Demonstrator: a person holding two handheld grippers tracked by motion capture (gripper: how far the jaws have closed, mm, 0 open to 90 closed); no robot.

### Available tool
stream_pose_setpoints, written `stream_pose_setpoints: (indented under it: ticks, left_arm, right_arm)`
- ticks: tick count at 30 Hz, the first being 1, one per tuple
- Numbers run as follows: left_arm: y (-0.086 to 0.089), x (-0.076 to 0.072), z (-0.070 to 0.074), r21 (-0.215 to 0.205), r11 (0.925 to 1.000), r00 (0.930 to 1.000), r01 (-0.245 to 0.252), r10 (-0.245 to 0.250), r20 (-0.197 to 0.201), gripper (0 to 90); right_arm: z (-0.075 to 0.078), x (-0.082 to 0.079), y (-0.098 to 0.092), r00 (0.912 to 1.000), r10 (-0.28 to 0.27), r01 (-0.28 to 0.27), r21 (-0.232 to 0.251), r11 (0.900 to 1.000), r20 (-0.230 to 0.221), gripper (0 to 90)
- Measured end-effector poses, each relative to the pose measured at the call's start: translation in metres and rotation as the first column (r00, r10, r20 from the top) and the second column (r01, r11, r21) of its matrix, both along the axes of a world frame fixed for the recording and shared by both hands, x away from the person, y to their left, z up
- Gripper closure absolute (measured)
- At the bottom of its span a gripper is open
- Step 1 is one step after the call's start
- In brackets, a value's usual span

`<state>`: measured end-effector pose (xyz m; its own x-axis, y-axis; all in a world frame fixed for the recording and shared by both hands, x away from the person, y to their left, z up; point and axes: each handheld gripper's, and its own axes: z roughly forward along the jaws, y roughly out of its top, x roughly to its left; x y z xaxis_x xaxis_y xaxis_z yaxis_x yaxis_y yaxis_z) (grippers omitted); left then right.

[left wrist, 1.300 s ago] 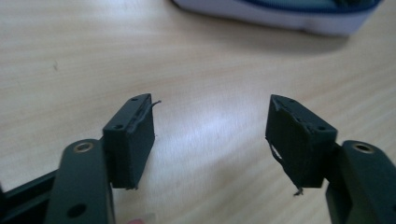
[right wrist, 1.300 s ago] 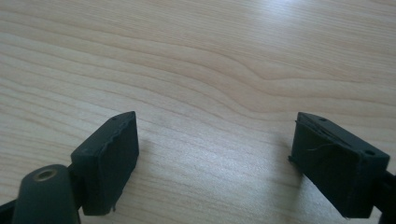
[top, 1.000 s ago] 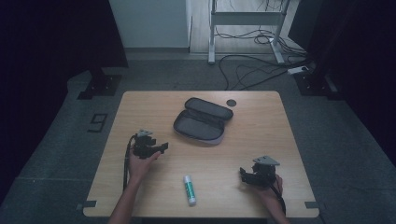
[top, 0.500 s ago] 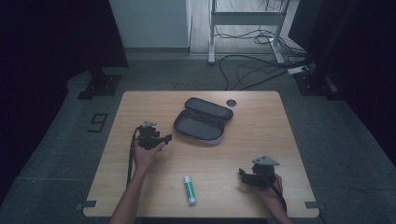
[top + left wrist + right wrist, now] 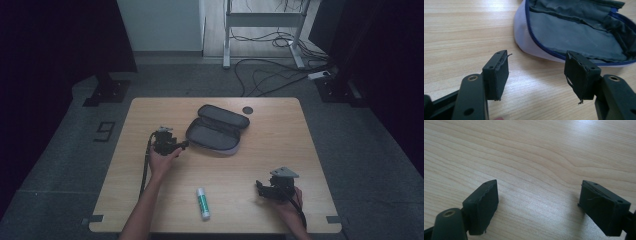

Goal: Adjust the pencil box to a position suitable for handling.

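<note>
An open grey zip pouch [image 5: 217,131] with a pale outside and blue zipper lies at the table's middle back. My left gripper [image 5: 184,145] hovers just left of the pouch, open, with nothing between its jaws; in the left gripper view [image 5: 537,72] the pouch [image 5: 579,35] lies just beyond the pads. A white and green glue stick [image 5: 203,203] rests near the front edge. At the front right my right gripper [image 5: 259,186] is open over bare wood, as the right gripper view [image 5: 539,202] shows.
A small dark round disc [image 5: 247,110] lies behind the pouch. The wooden table [image 5: 280,145] stands on a grey floor. Cables and a metal frame [image 5: 265,20] are beyond the far edge.
My left gripper has moved toward the back and right, closer to the pouch's left end. The right gripper has kept still.
</note>
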<state>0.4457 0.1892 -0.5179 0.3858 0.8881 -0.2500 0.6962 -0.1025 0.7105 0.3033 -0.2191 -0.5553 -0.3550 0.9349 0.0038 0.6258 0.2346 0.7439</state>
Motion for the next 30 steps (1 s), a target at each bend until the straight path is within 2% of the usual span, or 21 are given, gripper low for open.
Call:
stream_pose_setpoints:
  ticks: [6,13,14,15,16,19,20,21,22,26,27,29,30]
  left_arm:
    - [0.004,0.004,-0.003,-0.006,0.9998,0.9997,-0.020,0.020,0.012,37.4]
    - [0.001,0.007,-0.006,-0.034,0.9993,0.9999,-0.014,0.014,0.004,37.6]
    - [-0.002,0.010,-0.006,-0.013,0.9999,0.9999,0.002,-0.002,-0.014,36.6]
    - [-0.002,0.010,-0.006,-0.013,0.9999,0.9999,0.002,-0.002,-0.014,36.4]
    - [-0.006,0.012,-0.002,0.008,0.9999,0.9999,0.012,-0.012,-0.012,36.4]
    - [-0.009,0.013,0.001,0.004,0.9999,0.9999,0.014,-0.014,0.006,36.6]
    - [-0.011,0.016,0.001,0.010,0.9997,0.9996,0.021,-0.021,-0.018,35.8]
    - [-0.011,0.016,0.001,0.010,0.9997,0.9996,0.021,-0.021,-0.018,35.0]
    - [-0.014,0.020,0.002,0.029,0.9993,0.9995,0.023,-0.023,-0.020,35.0]
    - [-0.017,0.023,0.004,0.015,0.9998,0.9999,0.013,-0.012,-0.004,36.3]
    - [-0.016,0.025,0.003,-0.018,0.9998,1.0000,-0.002,0.002,-0.008,36.5]
    - [-0.016,0.027,0.003,-0.013,0.9999,0.9998,-0.008,0.007,-0.017,36.4]
    - [-0.017,0.029,0.003,0.004,1.0000,0.9997,-0.005,0.005,-0.022,36.3]
  right_arm:
    - [0.000,0.000,0.000,1.0000,-0.003,0.003,-0.001,1.000,0.000,14.9]
    - [0.000,0.000,0.000,1.0000,-0.002,0.002,-0.001,1.000,0.000,14.9]
    - [0.000,0.000,0.000,1.0000,-0.003,0.003,0.000,1.000,-0.001,15.0]
    - [0.000,0.000,0.000,1.0000,-0.003,0.003,0.000,1.000,-0.001,15.0]
    - [0.000,0.000,0.000,1.0000,-0.002,0.002,-0.001,1.000,0.000,15.0]
    - [0.000,0.000,0.000,1.0000,-0.002,0.002,-0.001,1.000,0.000,15.0]
    - [0.000,0.000,0.000,1.0000,-0.002,0.002,-0.001,1.000,0.000,15.1]
    - [0.000,0.000,0.000,1.0000,-0.002,0.002,-0.001,1.000,0.000,15.1]
    - [0.000,0.000,0.000,1.0000,-0.001,0.001,-0.001,1.000,0.000,15.1]
    - [0.000,0.000,0.000,1.0000,-0.002,0.002,-0.001,1.000,0.000,15.1]
    - [0.000,0.000,0.000,1.0000,-0.002,0.002,-0.001,1.000,0.000,15.1]
    - [0.000,0.000,0.000,1.0000,-0.001,0.001,-0.001,1.000,0.000,15.1]
    - [0.000,0.000,0.000,1.0000,-0.002,0.002,-0.001,1.000,0.000,15.1]
